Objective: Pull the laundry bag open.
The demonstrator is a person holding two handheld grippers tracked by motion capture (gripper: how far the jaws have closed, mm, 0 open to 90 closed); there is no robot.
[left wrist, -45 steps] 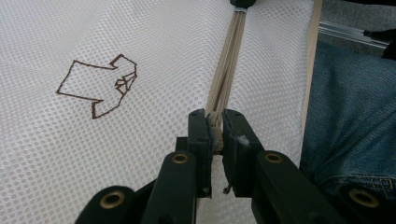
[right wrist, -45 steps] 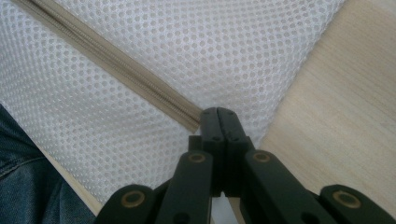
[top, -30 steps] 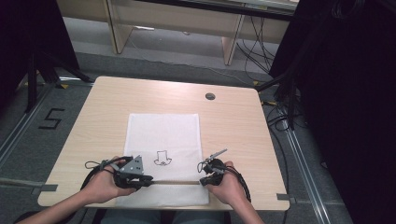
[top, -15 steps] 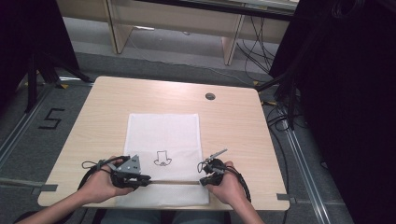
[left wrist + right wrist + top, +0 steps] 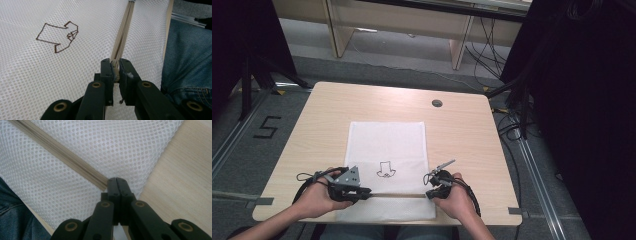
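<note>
Near table edge: a white mesh bag lies flat, its beige zipper running parallel to that edge. The left gripper pinches the zipper's pull at the left end; the right gripper, jaws pressed together, clamps the bag at the zipper's right end. The zipper's long axis spans straight from jaws to jaws, so any slide would likely travel along it. Farther in: a shirt outline.

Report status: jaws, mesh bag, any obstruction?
Left gripper shut on zipper pull. Right gripper shut on the zipper's end. Mesh bag flat on table. No obstruction.
</note>
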